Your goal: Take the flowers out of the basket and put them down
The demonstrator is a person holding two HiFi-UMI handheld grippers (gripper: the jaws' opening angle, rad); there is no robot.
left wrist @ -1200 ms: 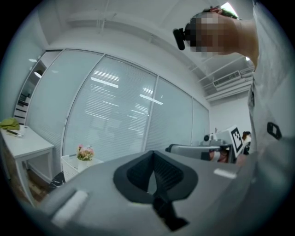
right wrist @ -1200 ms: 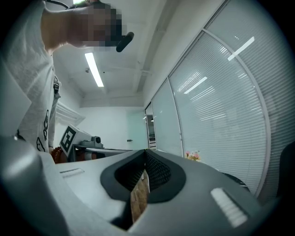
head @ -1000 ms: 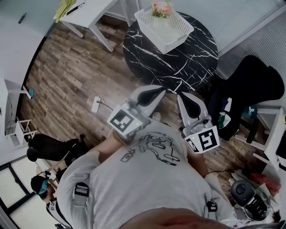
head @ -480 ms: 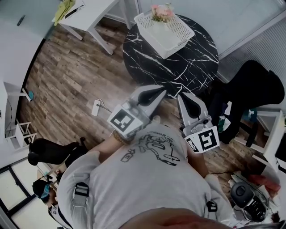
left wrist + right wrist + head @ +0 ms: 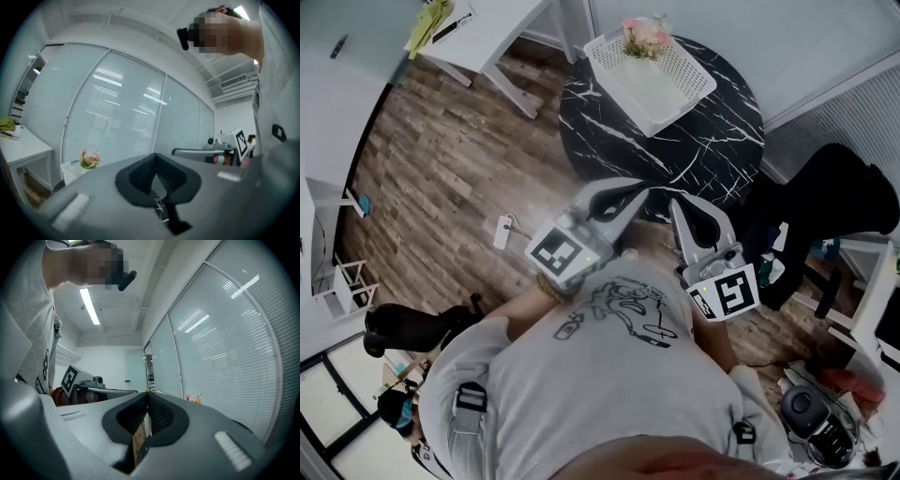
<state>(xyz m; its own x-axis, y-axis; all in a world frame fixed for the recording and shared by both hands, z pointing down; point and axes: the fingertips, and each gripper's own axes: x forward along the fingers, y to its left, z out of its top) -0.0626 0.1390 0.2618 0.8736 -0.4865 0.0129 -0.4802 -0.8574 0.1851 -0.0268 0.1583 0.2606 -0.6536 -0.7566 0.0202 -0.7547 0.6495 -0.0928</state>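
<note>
Left gripper view: left gripper [image 5: 156, 158] jaws pressed together, nothing between. Right gripper [image 5: 147, 395] same, empty. Both by near edge of round black marble table [image 5: 712, 150], well apart from basket. White perforated basket [image 5: 683, 110] at table's far edge; pink flowers [image 5: 643, 36] inside, at basket's far corner. Judgement: nothing done yet; reach, grasp, lift-out, set-down all left.

Bright ceiling strip light [image 5: 89, 305]; strong fisheye warping, dark vignetted corners, soft foregrounds.

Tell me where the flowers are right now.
Head view, top centre: the flowers sit in the far corner of the basket, which stands on the far side of the round black table.
</note>
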